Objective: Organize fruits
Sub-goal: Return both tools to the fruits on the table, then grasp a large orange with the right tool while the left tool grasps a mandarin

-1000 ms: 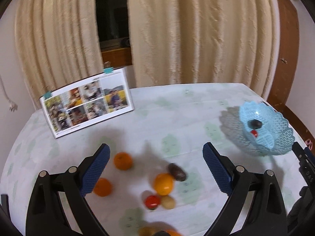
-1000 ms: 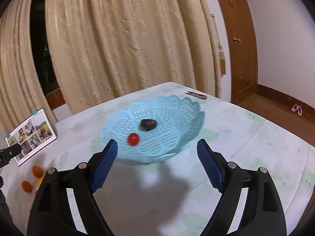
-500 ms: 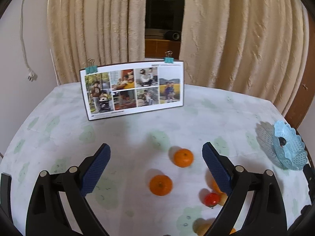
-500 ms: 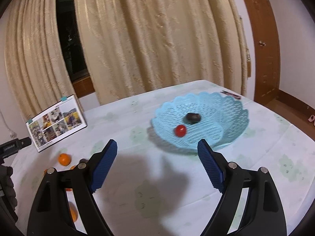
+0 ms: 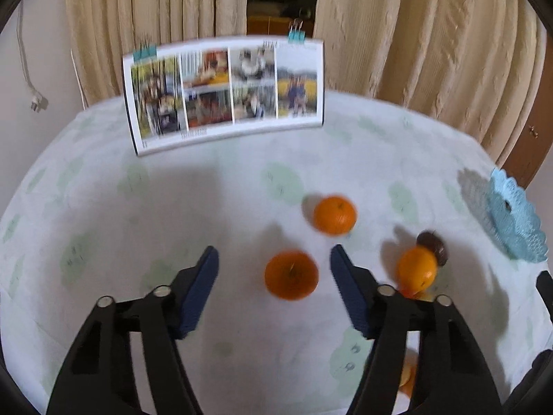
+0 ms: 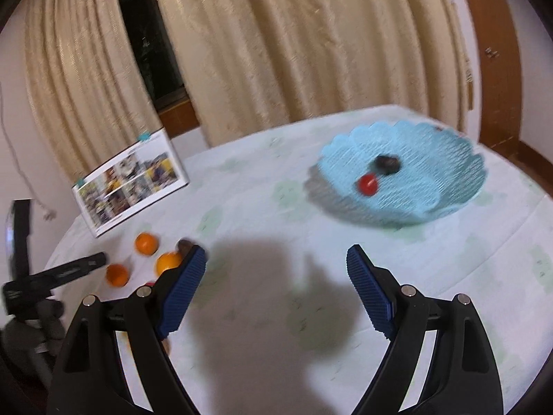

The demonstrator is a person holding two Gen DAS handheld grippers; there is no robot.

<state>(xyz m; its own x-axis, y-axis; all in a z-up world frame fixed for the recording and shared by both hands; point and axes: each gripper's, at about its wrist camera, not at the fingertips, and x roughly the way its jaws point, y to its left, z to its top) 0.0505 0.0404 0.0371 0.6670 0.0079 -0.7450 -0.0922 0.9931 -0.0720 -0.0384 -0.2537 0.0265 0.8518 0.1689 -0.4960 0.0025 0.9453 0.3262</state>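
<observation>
My left gripper (image 5: pixel 274 259) is open, with an orange (image 5: pixel 291 275) lying on the table between its blue pads. A second orange (image 5: pixel 334 215) lies just beyond, a third (image 5: pixel 416 269) to the right beside a dark brown fruit (image 5: pixel 433 242). The blue lace basket (image 5: pixel 515 221) sits at the far right. My right gripper (image 6: pixel 276 263) is open and empty above the tablecloth. In its view the basket (image 6: pixel 432 190) holds a red fruit (image 6: pixel 367 184) and a dark fruit (image 6: pixel 387 164); the oranges (image 6: pixel 147 243) lie at the left, near the left gripper's finger (image 6: pixel 69 269).
A standing photo card (image 5: pixel 224 93) with binder clips is at the back of the round table (image 5: pixel 138 207). Curtains hang behind. More fruit bits show behind my left gripper's right finger (image 5: pixel 408 373). A wooden door is at the right.
My left gripper has moved in and down toward the oranges, bringing one between its pads. My right gripper has swung left, away from the basket.
</observation>
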